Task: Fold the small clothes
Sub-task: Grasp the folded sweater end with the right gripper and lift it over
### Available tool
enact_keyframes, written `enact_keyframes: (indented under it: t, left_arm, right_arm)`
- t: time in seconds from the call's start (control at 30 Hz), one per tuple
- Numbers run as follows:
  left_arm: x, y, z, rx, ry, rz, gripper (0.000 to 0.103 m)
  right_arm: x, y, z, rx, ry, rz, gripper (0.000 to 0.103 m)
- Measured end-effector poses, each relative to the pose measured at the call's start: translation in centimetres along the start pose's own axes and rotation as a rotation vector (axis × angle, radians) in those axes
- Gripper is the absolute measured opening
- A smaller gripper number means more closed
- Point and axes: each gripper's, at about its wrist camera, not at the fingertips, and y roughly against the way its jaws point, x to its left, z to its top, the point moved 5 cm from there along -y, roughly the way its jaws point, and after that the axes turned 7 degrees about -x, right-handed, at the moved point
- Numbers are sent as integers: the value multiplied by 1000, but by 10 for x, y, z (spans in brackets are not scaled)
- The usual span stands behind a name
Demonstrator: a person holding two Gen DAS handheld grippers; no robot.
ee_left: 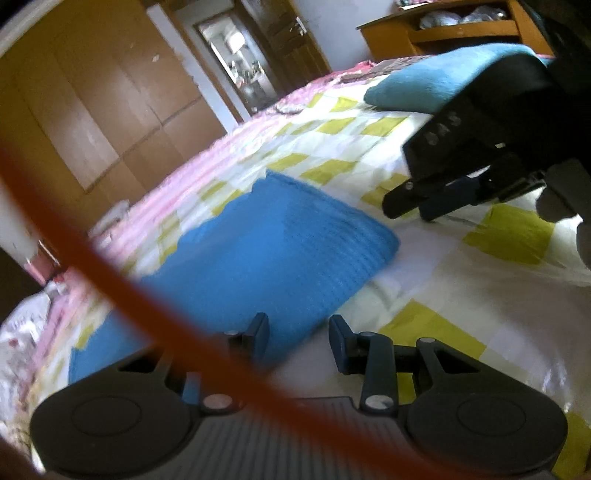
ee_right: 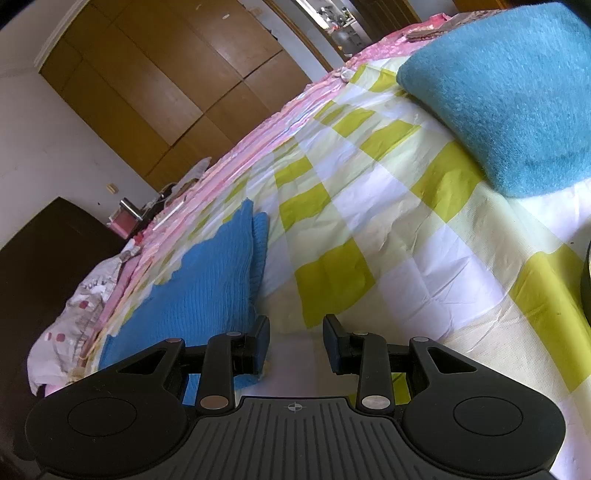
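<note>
A blue knitted garment (ee_left: pixel 258 251) lies folded flat on the checked bedspread (ee_left: pixel 461 314). My left gripper (ee_left: pixel 299 339) hovers over its near corner, open, with nothing pinched between the fingers. In the right wrist view the same blue garment (ee_right: pixel 207 280) lies to the left of my right gripper (ee_right: pixel 295 339), which is open over bare bedspread (ee_right: pixel 369 229) with its left finger (ee_right: pixel 260 339) above the garment's edge. The right gripper (ee_left: pixel 413 208) also shows at the right of the left wrist view, low over the bed, held by a gloved hand (ee_left: pixel 561 199).
A teal fluffy folded cloth (ee_right: pixel 509 92) lies farther up the bed. A blurred orange cable (ee_left: pixel 147 295) crosses the left wrist view. A pink quilt (ee_right: pixel 258 140) runs along the bed's far side, with a wooden wardrobe (ee_right: pixel 166 81) behind. A wooden shelf (ee_left: pixel 443 33) stands at the bed's far end.
</note>
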Motion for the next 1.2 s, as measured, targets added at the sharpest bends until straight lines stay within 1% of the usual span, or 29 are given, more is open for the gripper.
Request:
enact_keyframes:
  t: [0.1, 0.23, 0.4, 0.43, 0.5, 0.57, 0.6, 0.63, 0.7, 0.8, 0.87, 1.0, 1.2]
  left_arm:
    - [-9, -2, 3, -23, -34, 20, 42]
    - [-14, -11, 10, -41, -33, 32, 42]
    - [-18, -21, 17, -69, -53, 65, 43]
    - [-19, -24, 18, -75, -58, 70, 43]
    - [-21, -28, 20, -85, -72, 77, 43]
    - [-20, -31, 21, -92, -73, 71, 43]
    - [-18, -30, 22, -95, -57, 61, 43]
    - [-14, -30, 22, -92, -30, 45, 42]
    - [-5, -28, 21, -85, 34, 9, 35]
    - [2, -24, 21, -88, 64, -14, 26]
    - [1, -21, 21, -91, 72, -33, 22]
    - [1, -20, 21, -99, 97, -61, 21]
    - [9, -18, 21, -95, 197, -103, 20]
  right_arm:
    - [-3, -1, 2, 2, -17, 6, 33]
    - [-5, -2, 3, 4, -33, 14, 33]
    - [-8, -2, 5, 7, -51, 24, 33]
    - [-9, -1, 5, 6, -56, 25, 36]
    - [-10, -1, 6, 5, -71, 34, 38]
    - [-9, -1, 8, 12, -81, 48, 43]
    - [-8, -2, 9, 19, -90, 60, 44]
    - [-7, -3, 10, 25, -98, 72, 48]
    - [-5, -7, 14, 33, -113, 91, 52]
    - [1, -22, 22, 55, -104, 102, 57]
    - [4, -36, 28, 70, -98, 107, 60]
    - [8, -68, 40, 95, -137, 122, 62]
    - [17, -104, 51, 122, -161, 134, 62]
